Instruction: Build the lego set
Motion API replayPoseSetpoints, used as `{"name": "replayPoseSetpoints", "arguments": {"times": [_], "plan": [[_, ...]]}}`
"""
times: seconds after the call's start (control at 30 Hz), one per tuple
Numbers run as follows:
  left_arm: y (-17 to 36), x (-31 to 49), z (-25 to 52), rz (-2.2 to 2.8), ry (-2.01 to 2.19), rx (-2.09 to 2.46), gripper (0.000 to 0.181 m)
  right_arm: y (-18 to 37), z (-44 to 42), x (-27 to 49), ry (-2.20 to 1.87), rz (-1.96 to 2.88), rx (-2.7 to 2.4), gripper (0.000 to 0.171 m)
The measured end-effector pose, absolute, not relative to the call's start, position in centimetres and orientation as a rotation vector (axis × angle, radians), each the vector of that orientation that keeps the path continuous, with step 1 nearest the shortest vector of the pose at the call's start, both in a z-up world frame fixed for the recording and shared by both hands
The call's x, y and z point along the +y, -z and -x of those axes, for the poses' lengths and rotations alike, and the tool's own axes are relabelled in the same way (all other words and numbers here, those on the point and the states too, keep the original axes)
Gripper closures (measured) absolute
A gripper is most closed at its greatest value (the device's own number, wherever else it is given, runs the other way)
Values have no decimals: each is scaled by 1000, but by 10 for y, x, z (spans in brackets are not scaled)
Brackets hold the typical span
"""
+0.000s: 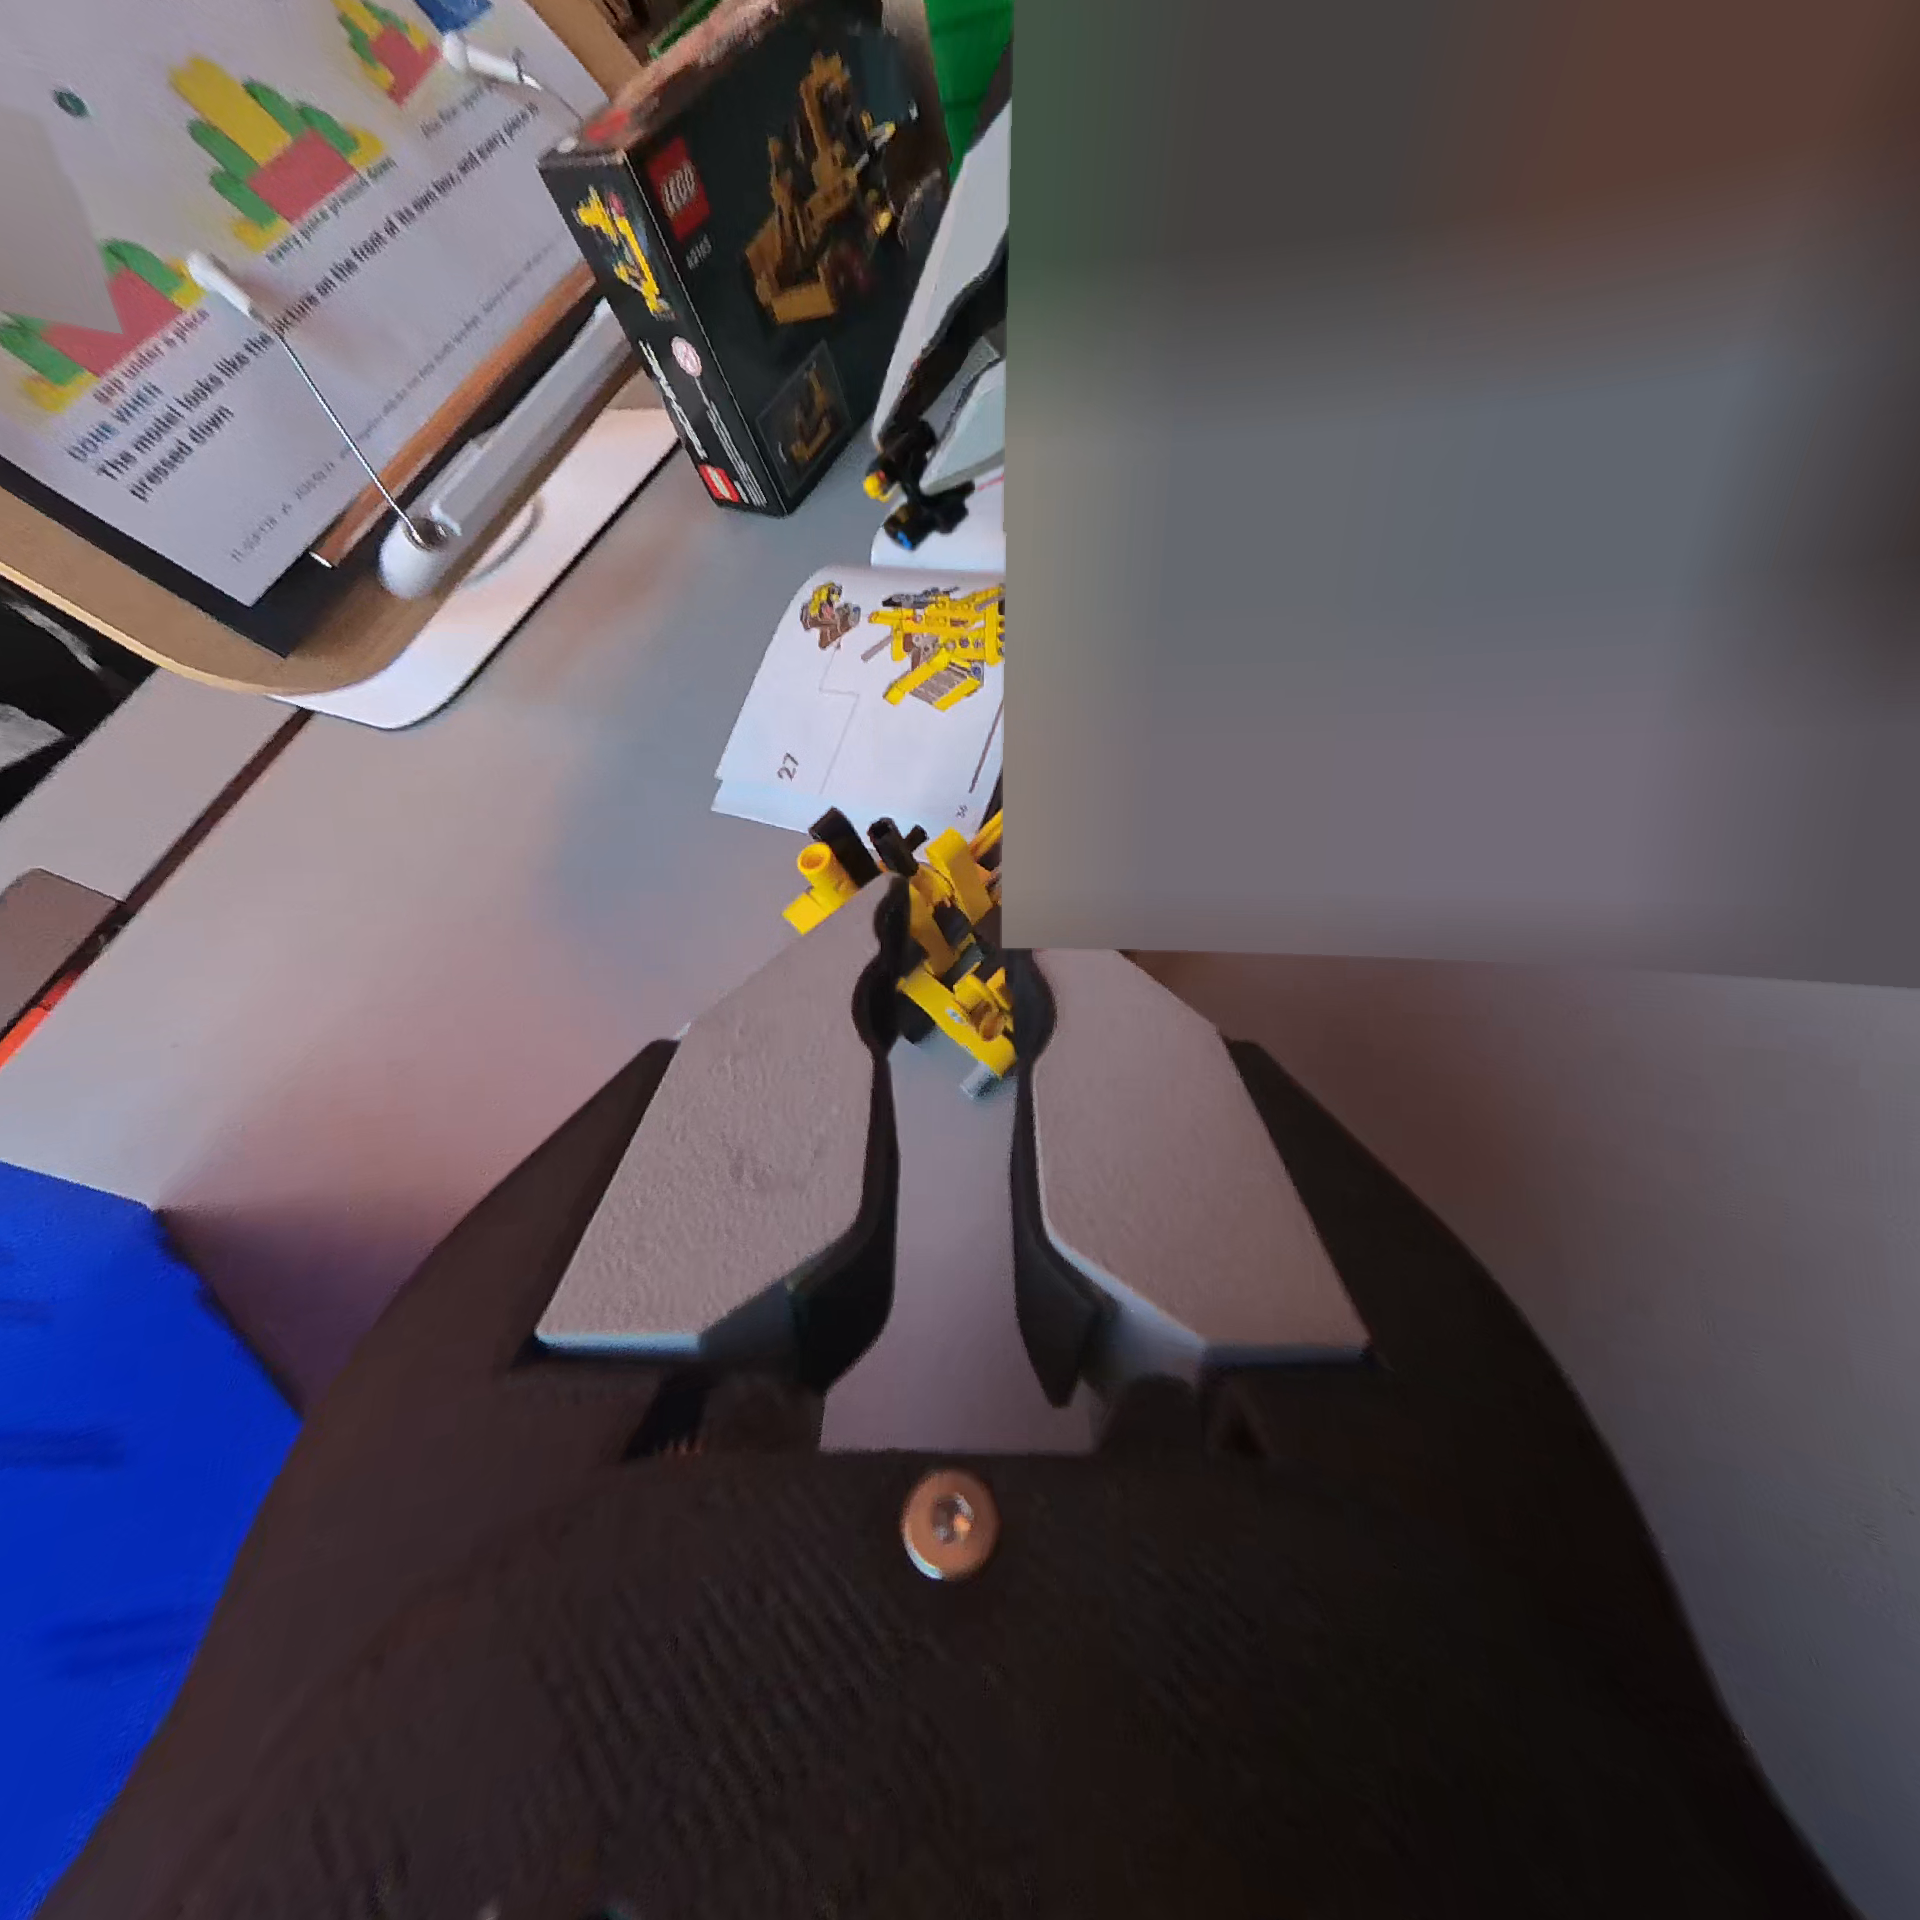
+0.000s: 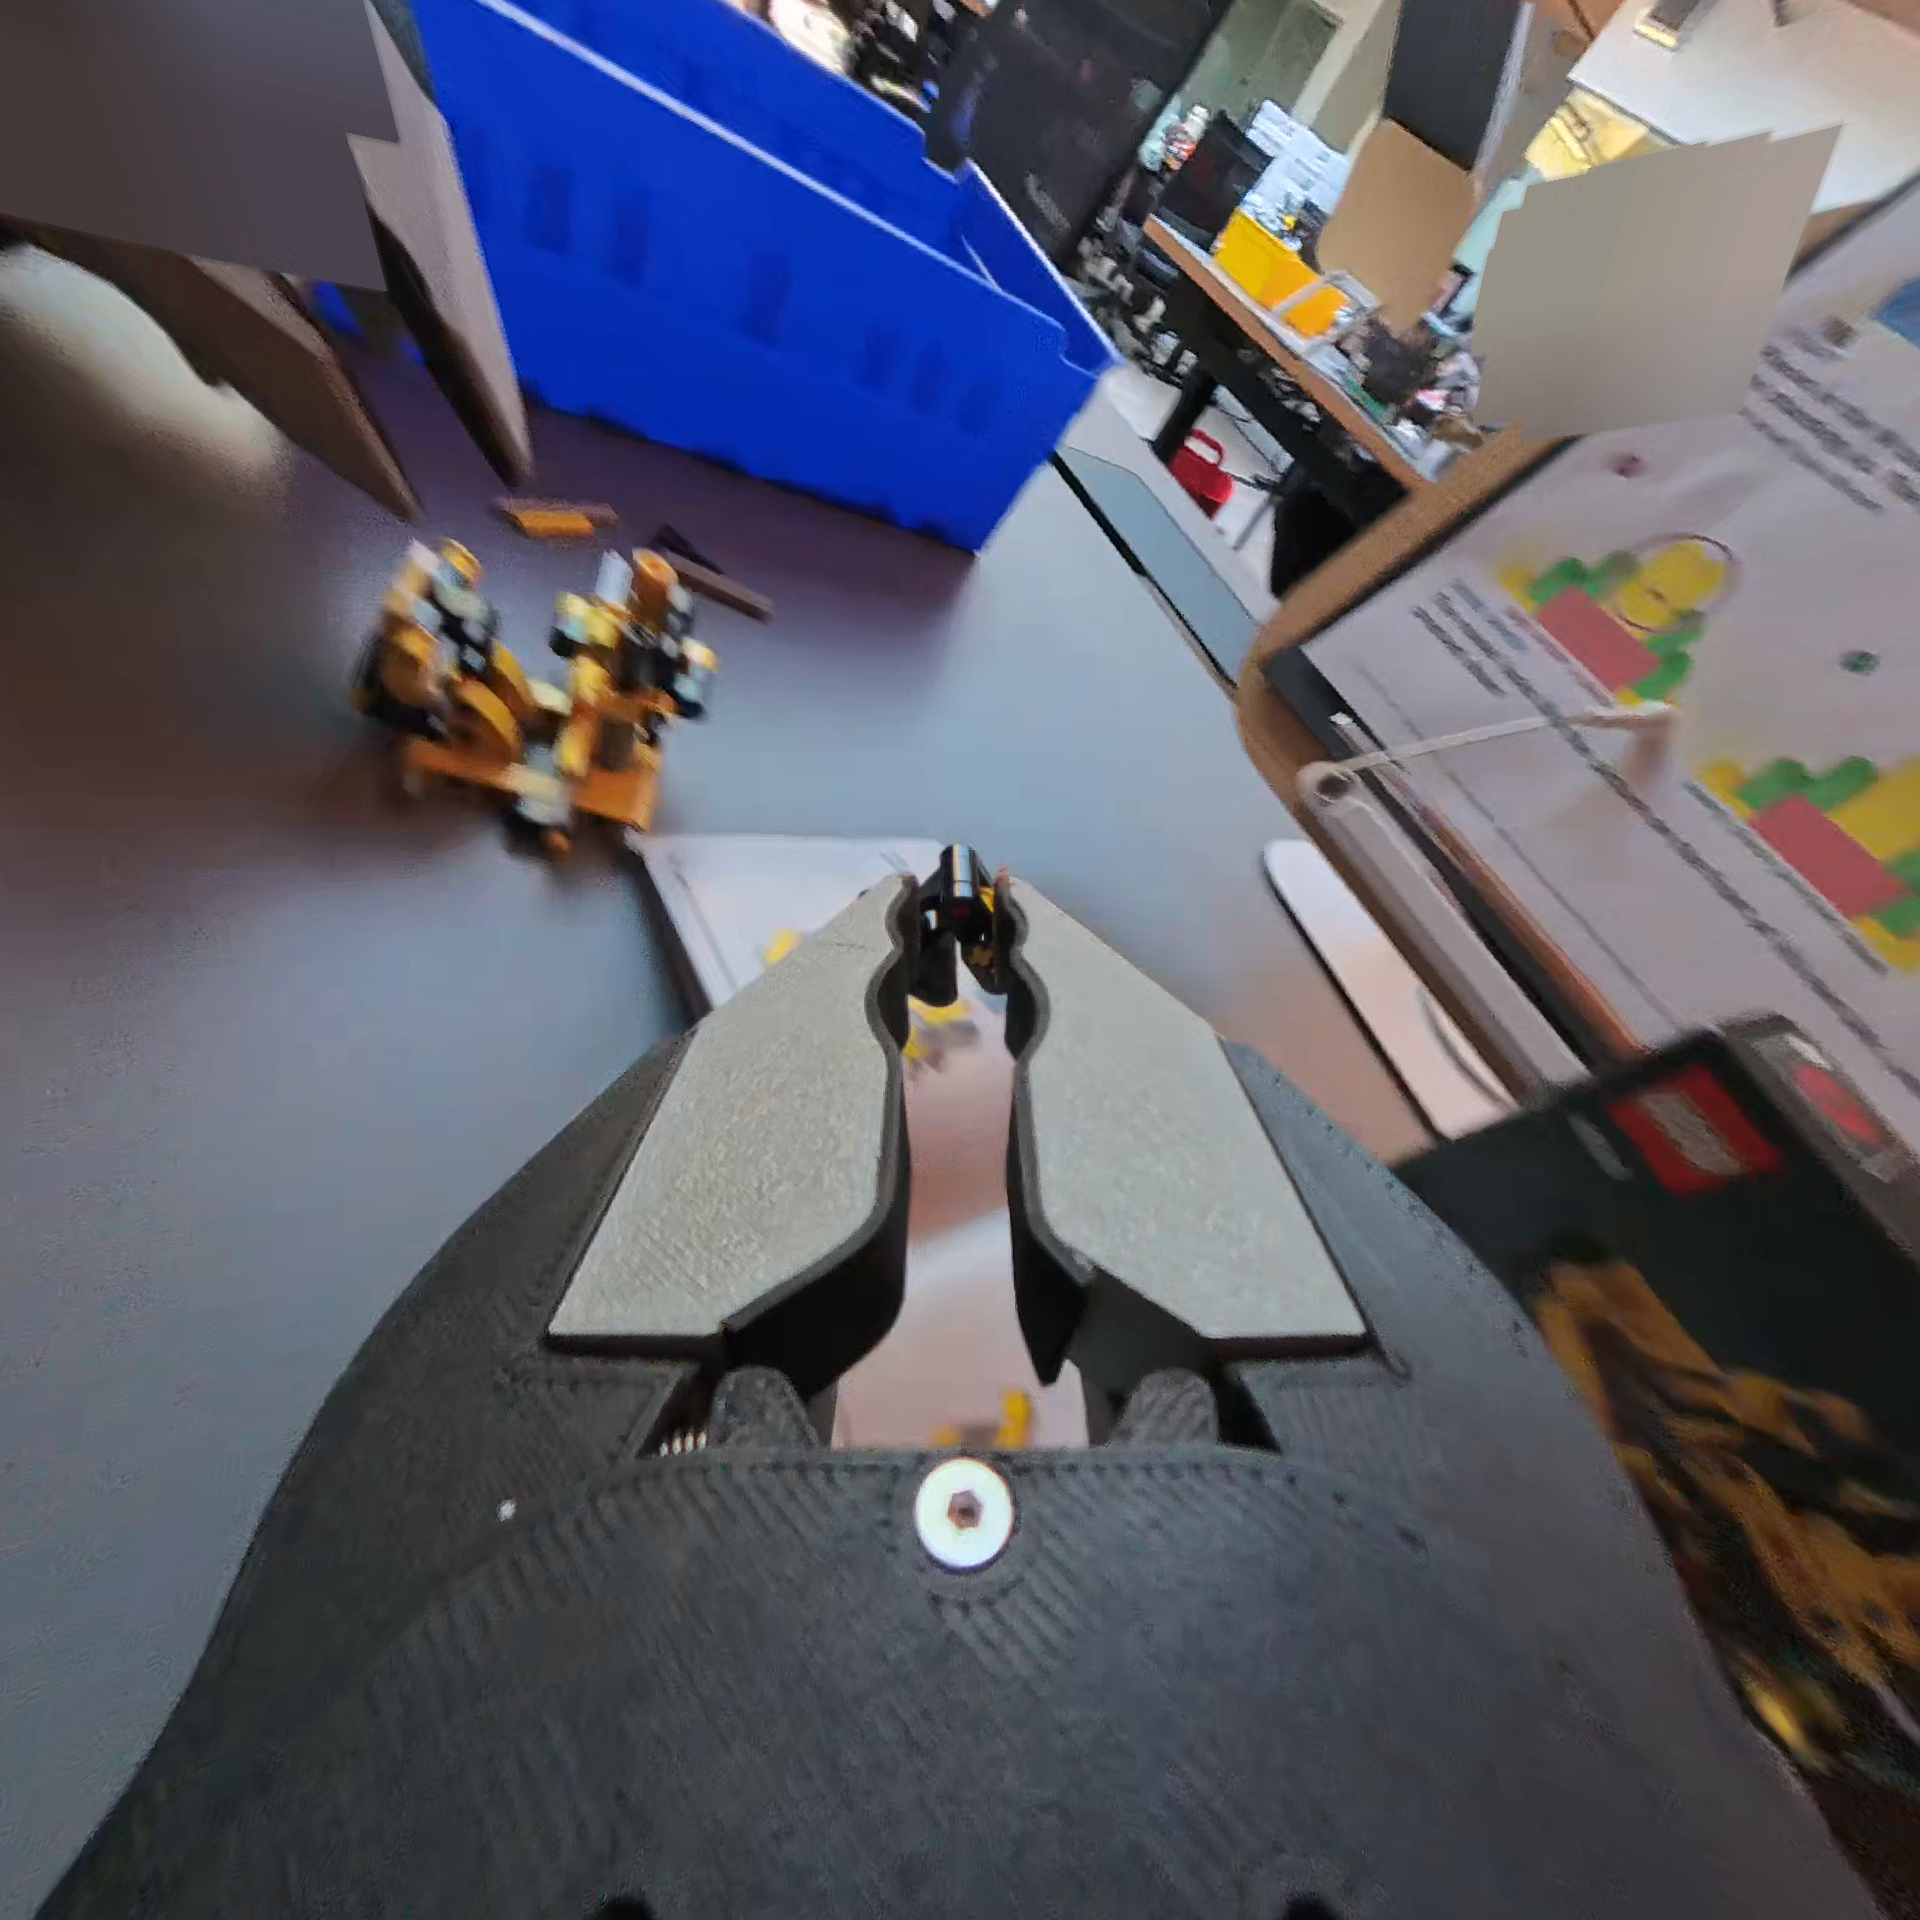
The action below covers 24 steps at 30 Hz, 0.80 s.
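The right gripper (image 2: 958, 914) is pinching a small black lego connector piece (image 2: 954, 904) at its very fingertips, jaws narrowed around it, above the open white instruction booklet (image 2: 748, 904). The left gripper (image 1: 940, 977) is reaching over the yellow-and-black partly built lego model (image 1: 935, 935) on the grey bench (image 1: 416, 935); its 2 jaws are standing slightly apart, and I cannot tell whether they are actually gripping it. To seat the piece well, the left should be steadying the model while the right is lining up squarely. Farther off, the black lego box (image 1: 769, 270) is standing toward the bench's far edge.
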<state>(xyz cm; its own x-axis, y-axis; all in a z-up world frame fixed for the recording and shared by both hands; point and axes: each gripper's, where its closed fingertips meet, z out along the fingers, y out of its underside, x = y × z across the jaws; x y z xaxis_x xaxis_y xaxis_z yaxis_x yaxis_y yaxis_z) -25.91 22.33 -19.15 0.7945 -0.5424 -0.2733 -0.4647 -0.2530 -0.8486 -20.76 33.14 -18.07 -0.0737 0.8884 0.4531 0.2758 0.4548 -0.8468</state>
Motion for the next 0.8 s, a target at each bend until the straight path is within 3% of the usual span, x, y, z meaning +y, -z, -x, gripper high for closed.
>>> {"name": "replayPoseSetpoints", "arguments": {"times": [0.17,0.4,0.8], "plan": [[206,223,261,1972,147,741,164,178,244,275,-902,1087,-1648,161],[207,224,261,1993,167,708,165,182,262,257,-1003,1193,-1651,161],[208,223,261,2048,276,617,159,188,267,233,-752,942,-1736,163]]}}
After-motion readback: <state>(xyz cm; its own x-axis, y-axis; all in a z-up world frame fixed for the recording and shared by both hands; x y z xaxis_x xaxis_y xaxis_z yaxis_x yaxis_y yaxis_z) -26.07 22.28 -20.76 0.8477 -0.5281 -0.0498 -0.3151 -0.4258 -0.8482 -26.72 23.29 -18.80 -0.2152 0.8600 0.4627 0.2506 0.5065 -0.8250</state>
